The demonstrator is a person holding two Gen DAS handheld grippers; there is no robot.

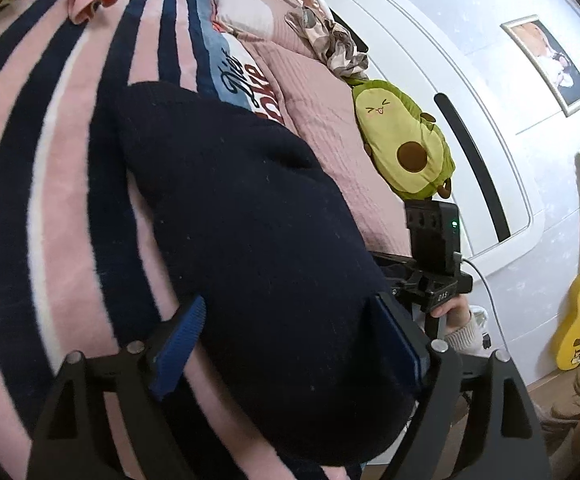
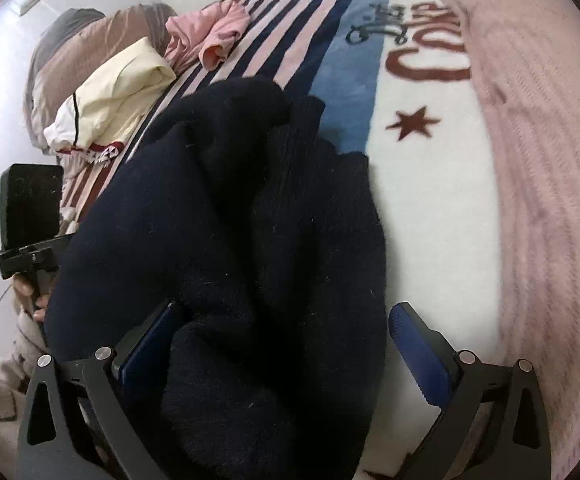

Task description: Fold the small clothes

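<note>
**Navy knit garment bunched on a striped bed**

A dark navy knit garment (image 1: 250,240) lies bunched on the striped blanket (image 1: 50,168) near the bed's edge. Both the left gripper (image 1: 290,344) and right gripper (image 2: 290,344) have fingers spread around the cloth, not pinching. Only the left view shows an avocado plush (image 1: 402,140); only the right shows folded cream clothes (image 2: 118,88).
</note>
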